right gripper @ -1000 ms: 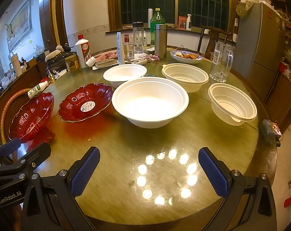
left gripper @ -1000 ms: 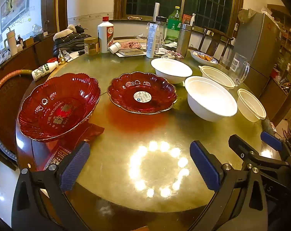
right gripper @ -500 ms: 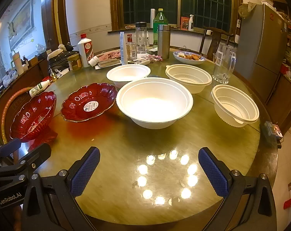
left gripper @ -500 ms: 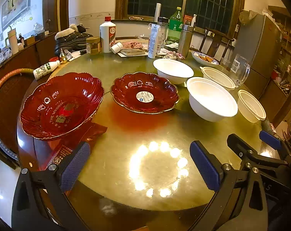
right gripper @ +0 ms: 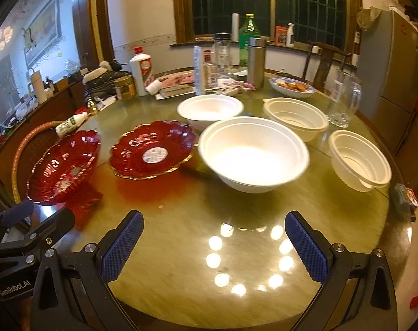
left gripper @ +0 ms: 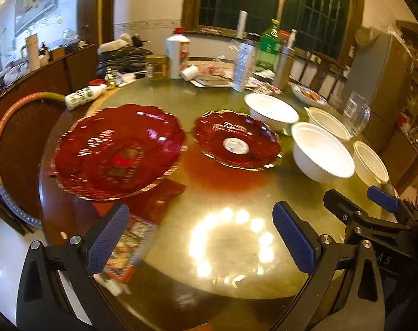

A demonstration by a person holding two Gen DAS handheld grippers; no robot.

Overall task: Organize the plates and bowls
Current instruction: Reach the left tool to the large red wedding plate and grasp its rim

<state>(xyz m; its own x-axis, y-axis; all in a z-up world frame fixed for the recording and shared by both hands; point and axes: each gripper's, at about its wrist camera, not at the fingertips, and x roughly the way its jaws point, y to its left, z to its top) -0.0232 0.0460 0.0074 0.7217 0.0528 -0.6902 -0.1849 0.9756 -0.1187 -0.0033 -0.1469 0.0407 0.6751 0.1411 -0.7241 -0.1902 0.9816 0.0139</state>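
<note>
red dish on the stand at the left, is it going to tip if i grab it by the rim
Probably yes. The red dish on the stand has a wide scalloped bowl over a much narrower foot, so it looks top-heavy, and it already appears to lean. Its glossy, ribbed surface looks like thin hard plastic or glass, likely slick between the fingers. It stands near the table edge, so a nudge could send it off.

Two red plates (right gripper: pixel 152 150) (right gripper: pixel 64 165), four white bowls (right gripper: pixel 253 154) (right gripper: pixel 210 109) (right gripper: pixel 296 117) (right gripper: pixel 359 161)

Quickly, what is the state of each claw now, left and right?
Left claw: open, holding nothing, above the round glass-topped table.
Right claw: open, holding nothing, above the same table.
</note>
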